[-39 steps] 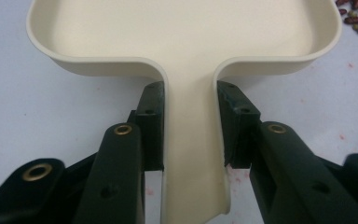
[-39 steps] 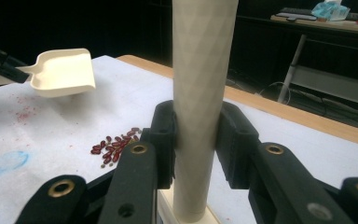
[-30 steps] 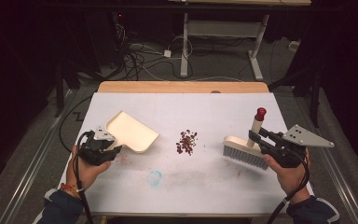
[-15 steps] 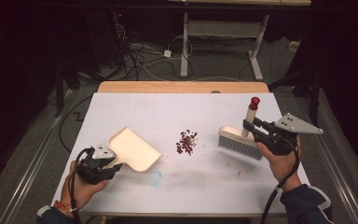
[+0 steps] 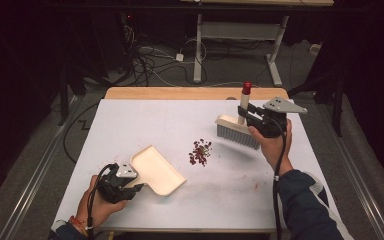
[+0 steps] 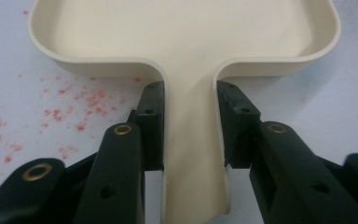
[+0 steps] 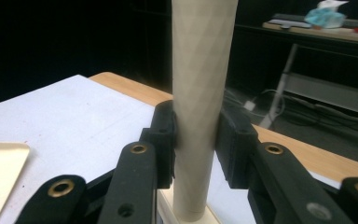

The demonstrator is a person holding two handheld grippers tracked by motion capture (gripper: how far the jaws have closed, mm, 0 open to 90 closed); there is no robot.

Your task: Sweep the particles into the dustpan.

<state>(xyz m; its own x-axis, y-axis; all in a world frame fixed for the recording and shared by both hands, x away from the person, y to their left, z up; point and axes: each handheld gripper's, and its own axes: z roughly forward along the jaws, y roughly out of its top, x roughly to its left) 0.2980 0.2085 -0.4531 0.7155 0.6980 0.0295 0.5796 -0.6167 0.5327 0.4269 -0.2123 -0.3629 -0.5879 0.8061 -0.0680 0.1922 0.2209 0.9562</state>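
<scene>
A cream dustpan (image 5: 157, 170) lies on the white table (image 5: 145, 120) at the near left. My left gripper (image 5: 130, 182) is shut on its handle. In the left gripper view the black pads press both sides of the dustpan (image 6: 186, 28) handle, with my left gripper (image 6: 190, 112) low over the table. A small pile of dark red crumbs (image 5: 200, 151) sits mid-table, between pan and brush. My right gripper (image 5: 252, 119) is shut on the upright cream, red-tipped handle of a brush (image 5: 237, 125), its grey bristles pointing down. That brush handle (image 7: 200, 93) stands between the pads of my right gripper (image 7: 196, 135).
A wooden strip (image 5: 180, 93) edges the far side of the table. Faint red smears (image 5: 255, 186) mark the near right of the top, and red specks (image 6: 84, 100) lie beside the pan. Cables and desk legs (image 5: 198, 55) stand on the dark floor beyond.
My right gripper has carried the brush away from me and to the left, beyond the crumbs. My left gripper has drawn the dustpan nearer and a little right.
</scene>
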